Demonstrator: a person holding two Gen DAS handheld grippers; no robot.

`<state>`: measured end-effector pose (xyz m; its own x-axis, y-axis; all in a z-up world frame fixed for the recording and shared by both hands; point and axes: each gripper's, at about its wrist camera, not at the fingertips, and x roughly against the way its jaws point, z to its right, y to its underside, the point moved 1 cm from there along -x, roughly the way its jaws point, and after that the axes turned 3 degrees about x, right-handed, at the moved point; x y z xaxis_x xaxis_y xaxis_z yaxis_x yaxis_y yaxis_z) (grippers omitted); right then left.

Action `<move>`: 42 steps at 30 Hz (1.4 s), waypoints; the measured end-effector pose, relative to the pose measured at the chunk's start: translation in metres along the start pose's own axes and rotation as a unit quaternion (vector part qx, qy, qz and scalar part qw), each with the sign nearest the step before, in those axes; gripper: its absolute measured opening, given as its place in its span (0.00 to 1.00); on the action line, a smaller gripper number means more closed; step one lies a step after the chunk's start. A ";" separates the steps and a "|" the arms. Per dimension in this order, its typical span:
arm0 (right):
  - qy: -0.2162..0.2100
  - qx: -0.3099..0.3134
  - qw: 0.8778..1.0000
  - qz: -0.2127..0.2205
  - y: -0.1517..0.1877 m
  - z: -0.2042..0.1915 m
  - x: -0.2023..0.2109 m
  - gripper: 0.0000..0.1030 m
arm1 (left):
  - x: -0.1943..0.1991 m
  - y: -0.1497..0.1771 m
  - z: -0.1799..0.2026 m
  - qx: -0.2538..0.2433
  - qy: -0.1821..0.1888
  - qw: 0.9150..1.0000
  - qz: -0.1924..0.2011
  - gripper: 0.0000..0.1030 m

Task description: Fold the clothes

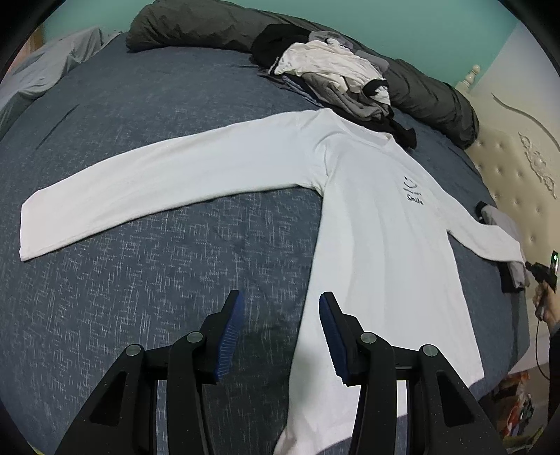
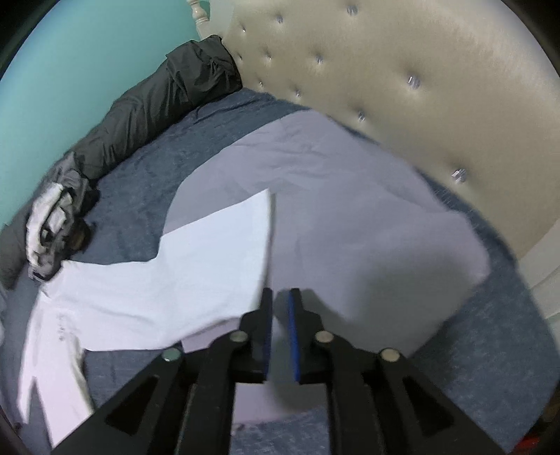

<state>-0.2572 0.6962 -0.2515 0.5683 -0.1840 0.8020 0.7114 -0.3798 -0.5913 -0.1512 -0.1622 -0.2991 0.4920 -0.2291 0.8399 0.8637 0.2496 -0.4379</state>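
Two grippers worked over a bed (image 1: 147,273) covered in a mottled blue spread. Nearest the left wrist camera, the left gripper (image 1: 281,336) hung above the spread with its blue-padded jaws standing well apart and nothing between them; its right finger overlapped the hem edge of a white long-sleeved shirt (image 1: 381,224) without visibly pressing on it. The shirt lay flat and face up on the bed, a small dark smile print on its chest, one sleeve stretched out to the left across the spread and the other reaching toward the right edge of that view. In the right wrist view, the right gripper (image 2: 280,336) had its jaws drawn narrow with only a slim gap left; pale cloth showed through that gap, but whether the pads pinched it could not be told through the blur. Just ahead of those jaws the shirt's other sleeve ended, lying over a pale lilac pillow (image 2: 350,210). Farther off, beside the shirt's collar, sat a heap of unfolded clothes (image 1: 332,77) in white, grey and black. Behind it a dark rolled quilt (image 1: 210,28) ran along the teal wall, and a cream tufted headboard (image 2: 402,77) stood past the pillow.
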 end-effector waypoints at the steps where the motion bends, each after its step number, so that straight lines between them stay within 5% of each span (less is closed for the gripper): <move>1: 0.015 0.002 1.000 0.015 0.002 -0.002 0.010 0.15 | 0.002 0.003 0.001 -0.001 0.003 1.000 -0.002 0.47; 8: -0.090 0.036 0.995 0.026 0.047 -0.053 0.067 0.26 | 0.007 0.029 0.002 -0.009 0.017 0.999 -0.030 0.48; 14: -0.218 0.092 0.966 -0.107 0.125 -0.125 0.068 0.35 | -0.001 0.057 0.003 -0.010 0.027 0.998 -0.059 0.48; 21: -0.267 0.170 0.927 -0.202 0.222 -0.195 0.068 0.38 | -0.017 0.091 0.001 -0.006 0.028 0.994 -0.107 0.49; 34: -0.247 0.241 0.895 -0.284 0.299 -0.243 0.062 0.39 | -0.033 0.128 -0.018 0.011 0.033 0.989 -0.144 0.49; 42: -0.218 0.249 0.897 -0.294 0.317 -0.241 0.052 0.39 | -0.032 0.133 -0.014 -0.001 0.035 0.990 -0.140 0.49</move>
<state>-0.1021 0.3475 -0.3767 0.0657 0.3280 0.9424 0.9755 0.1774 -0.1298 -0.0507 -0.1352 -0.3886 0.2399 -0.3545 0.9038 0.9674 0.1652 -0.1920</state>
